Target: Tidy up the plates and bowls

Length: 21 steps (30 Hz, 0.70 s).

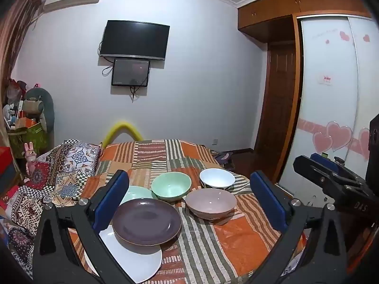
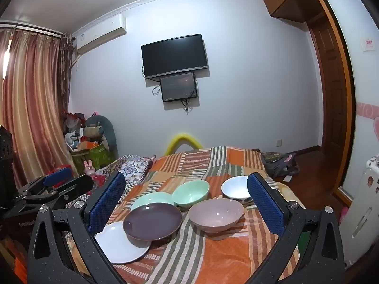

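The left finger of the left gripper is covering the near-left edge of the pale green plate and part of the white plate; the purple plate is overlapping both, hiding where they meet; in the right wrist view the right gripper is spreading wide, its right finger masking the right rim of the white bowl, whose dark pattern below is staying too small to read; the green bowl is concealing the far edge of the pink bowl rim area behind; the wall label is showing text too blurred to make out; the bedspread is running off the lower edge.
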{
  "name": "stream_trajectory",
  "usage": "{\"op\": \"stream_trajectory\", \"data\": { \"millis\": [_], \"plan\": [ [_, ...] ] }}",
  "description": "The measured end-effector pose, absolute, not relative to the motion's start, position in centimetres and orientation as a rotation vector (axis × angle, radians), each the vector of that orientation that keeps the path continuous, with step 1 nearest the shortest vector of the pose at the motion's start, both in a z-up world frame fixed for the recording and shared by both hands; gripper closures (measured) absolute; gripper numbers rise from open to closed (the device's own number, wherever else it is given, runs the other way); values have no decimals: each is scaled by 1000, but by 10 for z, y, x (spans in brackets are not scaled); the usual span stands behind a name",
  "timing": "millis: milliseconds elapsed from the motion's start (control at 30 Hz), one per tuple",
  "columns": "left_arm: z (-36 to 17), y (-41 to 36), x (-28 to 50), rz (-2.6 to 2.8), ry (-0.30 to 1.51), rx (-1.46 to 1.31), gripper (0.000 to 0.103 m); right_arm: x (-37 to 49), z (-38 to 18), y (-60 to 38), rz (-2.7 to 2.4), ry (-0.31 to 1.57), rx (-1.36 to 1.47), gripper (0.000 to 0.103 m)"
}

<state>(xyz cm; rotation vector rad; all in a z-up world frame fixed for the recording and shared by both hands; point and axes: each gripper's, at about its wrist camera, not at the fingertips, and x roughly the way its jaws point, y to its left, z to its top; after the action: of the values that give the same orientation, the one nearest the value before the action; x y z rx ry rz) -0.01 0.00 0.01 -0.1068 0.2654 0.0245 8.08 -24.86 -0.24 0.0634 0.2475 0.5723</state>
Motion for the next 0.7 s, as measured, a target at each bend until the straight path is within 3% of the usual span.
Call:
{"op": "stream_trajectory", "data": {
  "millis": [700],
  "plan": [
    [3, 1, -3, 27, 238, -89, 0, 78, -3, -250, 575, 255, 80, 0]
  ]
}}
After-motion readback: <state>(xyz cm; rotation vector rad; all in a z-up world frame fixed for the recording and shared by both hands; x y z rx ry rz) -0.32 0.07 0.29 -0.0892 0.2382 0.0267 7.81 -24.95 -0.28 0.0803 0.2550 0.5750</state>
